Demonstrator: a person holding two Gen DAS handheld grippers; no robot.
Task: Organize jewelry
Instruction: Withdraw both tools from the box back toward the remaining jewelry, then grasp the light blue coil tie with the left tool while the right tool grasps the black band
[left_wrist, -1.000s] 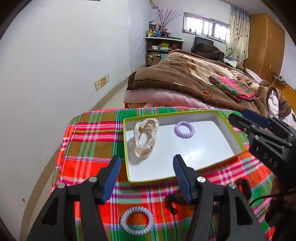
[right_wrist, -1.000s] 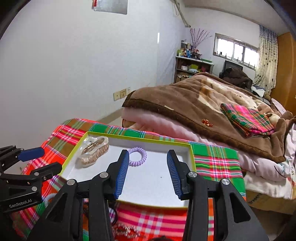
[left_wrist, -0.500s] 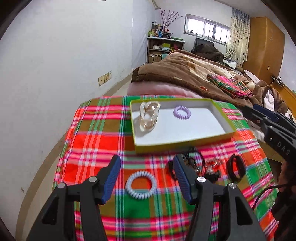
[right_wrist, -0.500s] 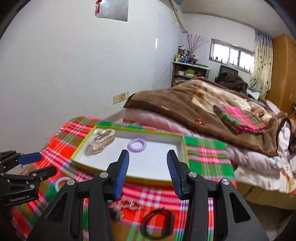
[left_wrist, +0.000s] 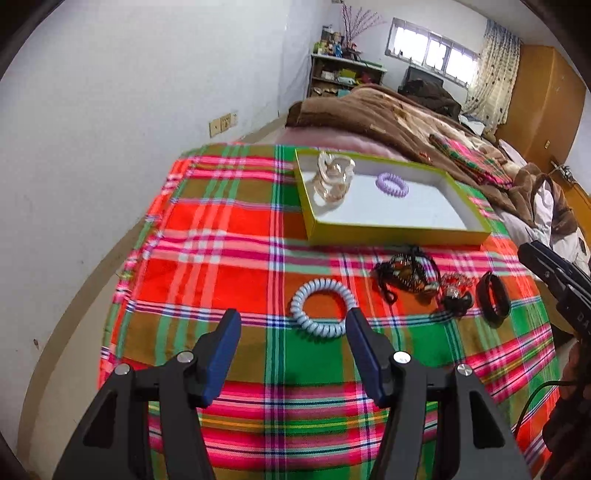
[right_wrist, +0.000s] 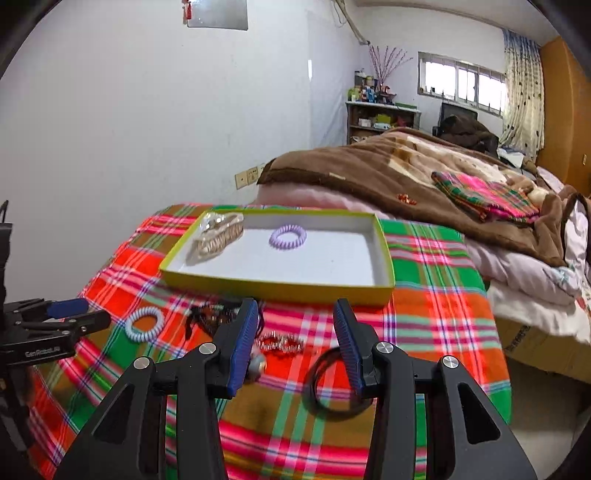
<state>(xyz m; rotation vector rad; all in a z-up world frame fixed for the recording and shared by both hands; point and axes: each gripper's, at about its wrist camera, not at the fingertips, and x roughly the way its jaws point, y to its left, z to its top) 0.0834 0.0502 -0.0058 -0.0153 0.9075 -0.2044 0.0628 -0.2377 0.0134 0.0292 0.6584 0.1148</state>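
Note:
A green-rimmed white tray (left_wrist: 391, 236) (right_wrist: 277, 288) holds a clear hair clip (left_wrist: 332, 177) (right_wrist: 218, 238) and a purple coil tie (left_wrist: 392, 184) (right_wrist: 288, 237). In front of it on the plaid cloth lie a pale blue coil tie (left_wrist: 321, 308) (right_wrist: 144, 324), a black beaded cord (left_wrist: 406, 275) (right_wrist: 210, 315), a red sparkly piece (left_wrist: 456, 284) (right_wrist: 280, 341) and a black band (left_wrist: 493, 299) (right_wrist: 332, 391). My left gripper (left_wrist: 293, 328) (right_wrist: 66, 314) is open just short of the blue coil tie. My right gripper (right_wrist: 295, 314) (left_wrist: 546, 273) is open above the red piece and black band, holding nothing.
The plaid-covered table (left_wrist: 229, 236) drops off at its left edge beside a white wall (left_wrist: 110, 110). A bed with a brown blanket (right_wrist: 388, 173) and a folded plaid cloth (right_wrist: 487, 195) lies beyond the tray. A cardboard box (right_wrist: 528, 339) stands at the right.
Both grippers have drawn back from the tray and come lower. The loose pieces on the cloth in front of the tray are now in full view. Jaws unchanged.

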